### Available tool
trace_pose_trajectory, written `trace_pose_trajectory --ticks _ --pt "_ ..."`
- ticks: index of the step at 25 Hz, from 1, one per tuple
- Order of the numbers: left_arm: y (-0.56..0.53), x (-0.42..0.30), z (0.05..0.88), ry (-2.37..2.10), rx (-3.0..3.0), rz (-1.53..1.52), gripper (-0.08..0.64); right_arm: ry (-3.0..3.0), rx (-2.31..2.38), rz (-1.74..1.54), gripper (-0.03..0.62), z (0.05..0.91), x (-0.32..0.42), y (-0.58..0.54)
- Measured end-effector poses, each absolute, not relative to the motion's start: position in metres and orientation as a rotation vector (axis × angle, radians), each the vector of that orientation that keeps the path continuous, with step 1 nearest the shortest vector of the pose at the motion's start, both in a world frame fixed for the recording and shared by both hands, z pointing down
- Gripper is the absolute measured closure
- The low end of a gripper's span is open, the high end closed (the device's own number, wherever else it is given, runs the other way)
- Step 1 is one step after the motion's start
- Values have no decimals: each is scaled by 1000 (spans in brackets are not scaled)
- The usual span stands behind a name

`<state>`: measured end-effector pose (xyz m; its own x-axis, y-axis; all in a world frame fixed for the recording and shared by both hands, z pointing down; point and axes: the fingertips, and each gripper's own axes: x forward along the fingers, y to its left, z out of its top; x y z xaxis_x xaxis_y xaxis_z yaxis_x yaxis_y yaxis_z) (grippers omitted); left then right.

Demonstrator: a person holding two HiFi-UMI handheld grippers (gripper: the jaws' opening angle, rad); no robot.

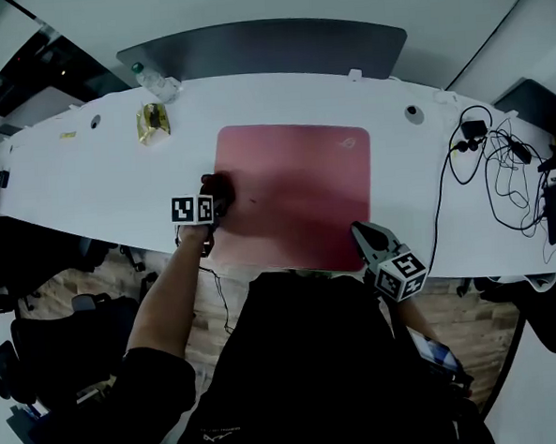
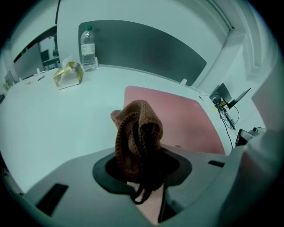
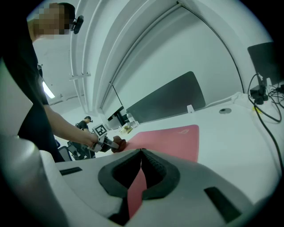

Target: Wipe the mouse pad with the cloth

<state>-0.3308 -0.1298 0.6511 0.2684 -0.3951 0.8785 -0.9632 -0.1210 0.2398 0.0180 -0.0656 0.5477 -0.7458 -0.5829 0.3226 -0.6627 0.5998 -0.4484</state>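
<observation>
Pinching bunched cloth (image 2: 136, 133), left gripper (image 1: 218, 194) sits at mouse pad (image 1: 299, 182) left edge; right gripper (image 1: 361, 232), jaws pressed together, we judge steadies lower-right corner.

right gripper (image 3: 141, 153) | jaws pinched on mouse pad (image 3: 173, 137) edge | cloth (image 3: 119, 144) at pad's far side

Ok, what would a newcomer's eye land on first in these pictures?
The big red mouse pad in the middle of the white desk. Next, the brown knitted cloth bunched in the left tongs at the pad's left edge, and the right tongs closed on its near right corner.
</observation>
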Motion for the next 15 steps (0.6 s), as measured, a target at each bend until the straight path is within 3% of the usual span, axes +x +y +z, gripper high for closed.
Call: trace_pose_trajectory --ticks 8,15 --pt "-133 -356 649 -1305 1654 845 423 -2670 1089 849 566 549 16 -65" --pt "-156 -292 632 -1188 1808 790 425 -2663 1127 858 566 550 22 -69"
